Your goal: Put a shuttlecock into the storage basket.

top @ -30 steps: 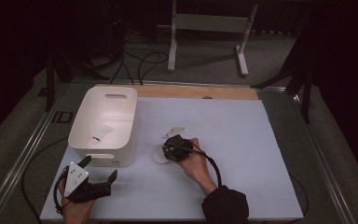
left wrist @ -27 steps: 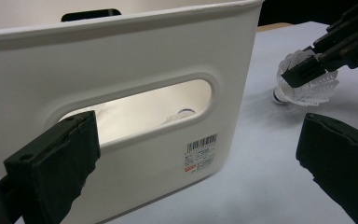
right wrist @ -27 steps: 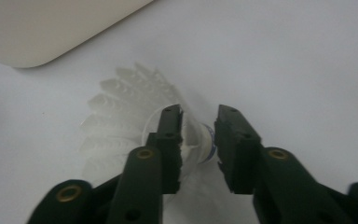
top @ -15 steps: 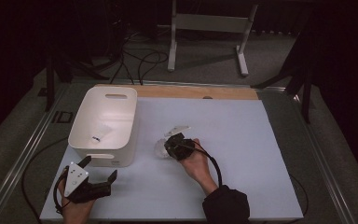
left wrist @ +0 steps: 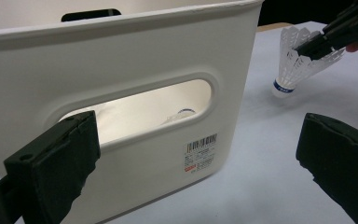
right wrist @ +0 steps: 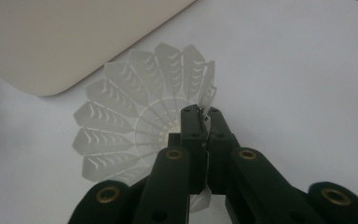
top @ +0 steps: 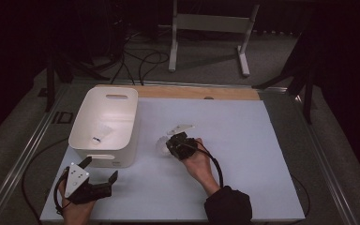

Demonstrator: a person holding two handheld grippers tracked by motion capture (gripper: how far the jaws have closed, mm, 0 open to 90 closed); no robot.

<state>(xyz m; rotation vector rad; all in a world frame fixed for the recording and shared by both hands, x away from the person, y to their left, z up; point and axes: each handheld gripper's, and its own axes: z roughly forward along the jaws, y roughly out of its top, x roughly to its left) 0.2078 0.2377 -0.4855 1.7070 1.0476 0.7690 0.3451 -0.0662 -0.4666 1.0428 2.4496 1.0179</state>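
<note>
shuttlecock [right wrist: 135, 135] upright, cork on table [top: 262, 154], skirt rim pinched by right gripper [right wrist: 204, 122].

From my high view: the work surface [top: 262, 154] is covered with a pale blue-white sheet, and a bare wooden strip [top: 201, 92] shows along its far edge. Metal rails [top: 18, 161] run down both sides. Grey floor [top: 206, 61] beyond, dim. A white metal stand [top: 211, 23] with two legs sits at the far side, centre. Black cables [top: 140, 58] are tangled on the floor left of it. Dark stand legs [top: 56, 70] at far left, more dark legs [top: 304, 75] at far right. The background past that is near black. Light falls mostly on the surface.
</note>
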